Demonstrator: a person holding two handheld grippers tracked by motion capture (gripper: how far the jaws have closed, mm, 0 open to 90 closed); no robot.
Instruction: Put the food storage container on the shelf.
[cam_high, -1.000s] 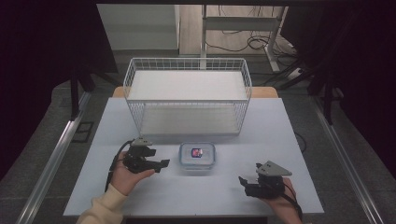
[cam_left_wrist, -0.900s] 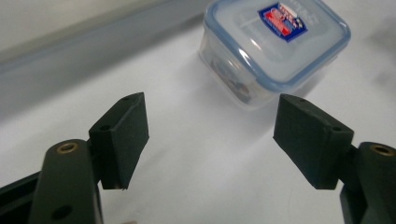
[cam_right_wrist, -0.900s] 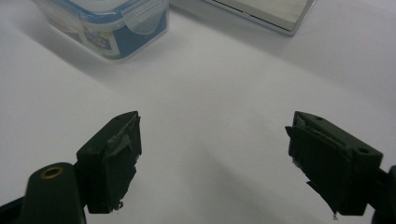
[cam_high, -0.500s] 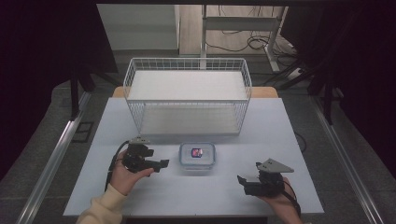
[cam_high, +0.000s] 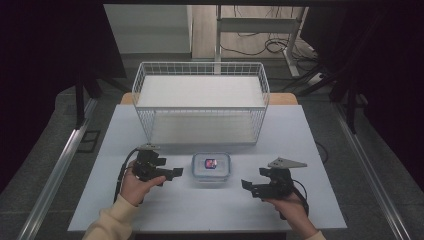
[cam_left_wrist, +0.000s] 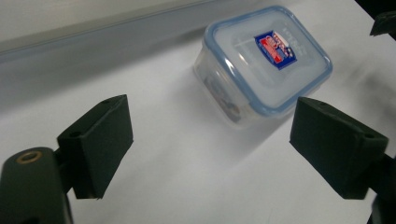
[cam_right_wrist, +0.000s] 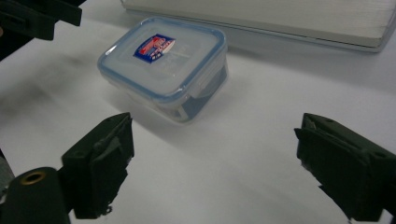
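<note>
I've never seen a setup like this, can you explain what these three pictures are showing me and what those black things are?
A person sits at a white table holding a hand-operated gripper in each hand: the left gripper and the right gripper. One picture looks down from above the table. The other two come from small cameras riding on each gripper, so the black blocks at their bottom edges are that gripper's own jaws. Between the grippers lies a clear lidded food box with a blue rim. Behind it stands a white wire basket. Both grippers are open and hold nothing.
</note>
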